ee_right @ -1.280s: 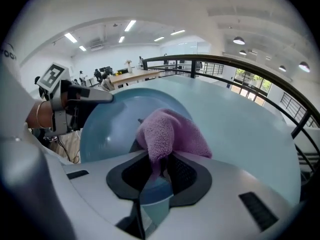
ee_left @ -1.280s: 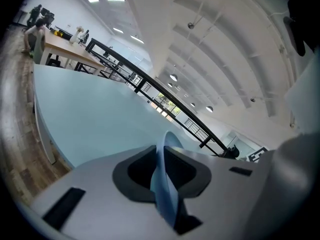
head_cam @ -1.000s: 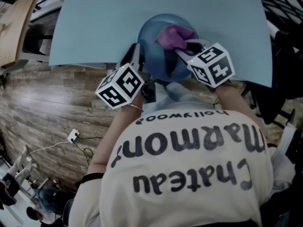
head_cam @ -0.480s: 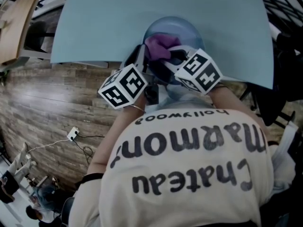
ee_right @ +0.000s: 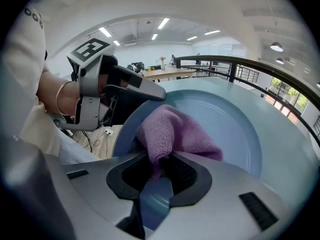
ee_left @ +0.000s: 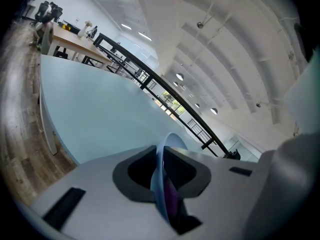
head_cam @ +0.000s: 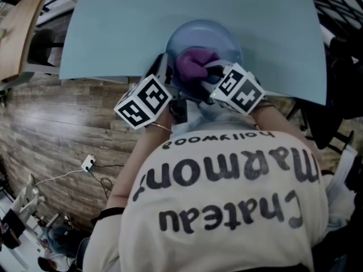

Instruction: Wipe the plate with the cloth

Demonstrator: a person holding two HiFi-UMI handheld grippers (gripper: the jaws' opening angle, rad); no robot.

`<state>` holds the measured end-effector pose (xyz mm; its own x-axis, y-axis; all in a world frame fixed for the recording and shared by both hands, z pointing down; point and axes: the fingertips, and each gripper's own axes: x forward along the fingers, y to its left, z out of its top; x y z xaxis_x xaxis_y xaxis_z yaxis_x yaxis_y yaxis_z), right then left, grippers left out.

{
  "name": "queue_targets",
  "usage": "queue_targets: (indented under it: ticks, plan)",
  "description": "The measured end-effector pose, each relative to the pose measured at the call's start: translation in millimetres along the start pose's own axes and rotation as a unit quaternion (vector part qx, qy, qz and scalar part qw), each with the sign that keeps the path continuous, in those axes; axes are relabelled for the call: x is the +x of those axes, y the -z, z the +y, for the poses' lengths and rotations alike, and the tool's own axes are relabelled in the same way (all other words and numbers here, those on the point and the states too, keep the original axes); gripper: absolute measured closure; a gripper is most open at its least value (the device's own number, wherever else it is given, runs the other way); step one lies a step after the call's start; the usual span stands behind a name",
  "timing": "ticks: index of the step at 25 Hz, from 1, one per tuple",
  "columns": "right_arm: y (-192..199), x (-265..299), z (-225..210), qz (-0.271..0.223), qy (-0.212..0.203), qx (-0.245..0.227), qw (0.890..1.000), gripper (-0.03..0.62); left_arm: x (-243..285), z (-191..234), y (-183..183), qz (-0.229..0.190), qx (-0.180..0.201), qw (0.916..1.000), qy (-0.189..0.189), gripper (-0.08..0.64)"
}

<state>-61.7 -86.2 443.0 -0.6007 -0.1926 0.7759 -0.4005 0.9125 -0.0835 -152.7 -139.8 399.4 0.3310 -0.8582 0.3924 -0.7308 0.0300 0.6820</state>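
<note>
Wiping appeared to be under way, not finished. Left claw (ee_left: 161, 176) was clenched on the rim of the plate (head_cam: 209, 34), holding it tilted and clear of the worktop (head_cam: 113, 27), over that worktop's near edge. Right claw (ee_right: 161, 173) was clenched on the cloth (ee_right: 172, 126), whose bunched end lay against the plate's inner face, towards its near side.

No dirt, streak or wet mark could be made out on the plate, so the share of the face already covered could not be established. In my judgement the far part of the face remained to be wiped, after which the plate was to be set down.

Head view placed both claws and the plate against the worktop edge, but showed neither pair of jaws.

Left gripper view showed the plate edge-on between its jaws, with a sliver of purple behind, and nothing of the face.

Right gripper view alone showed the face, the cloth's contact with it, and the left claw at the rim. A blue strip sat under the cloth between the jaws; its nature could not be determined.
</note>
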Motion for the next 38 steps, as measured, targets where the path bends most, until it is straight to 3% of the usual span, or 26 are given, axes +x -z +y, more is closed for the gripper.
queue_targets:
  ticks: [14,19,38]
  plan:
    - [52.5,-14.1,-29.4,0.097,0.031,0.023,0.995,0.485,3.4,1.3,-4.6,-0.011,0.002,0.9999,-0.003,0.517]
    - [62.9,-18.7,-38.3,0.111,0.034,0.042,0.992,0.485,1.9,2.3,-5.5,-0.01,0.035,0.9992,-0.015,0.522]
    - [77.4,-33.1,-75.2,0.129,0.084,0.072,0.985,0.485,-0.9,1.4,-1.8,-0.004,0.016,0.9998,0.009,0.522]
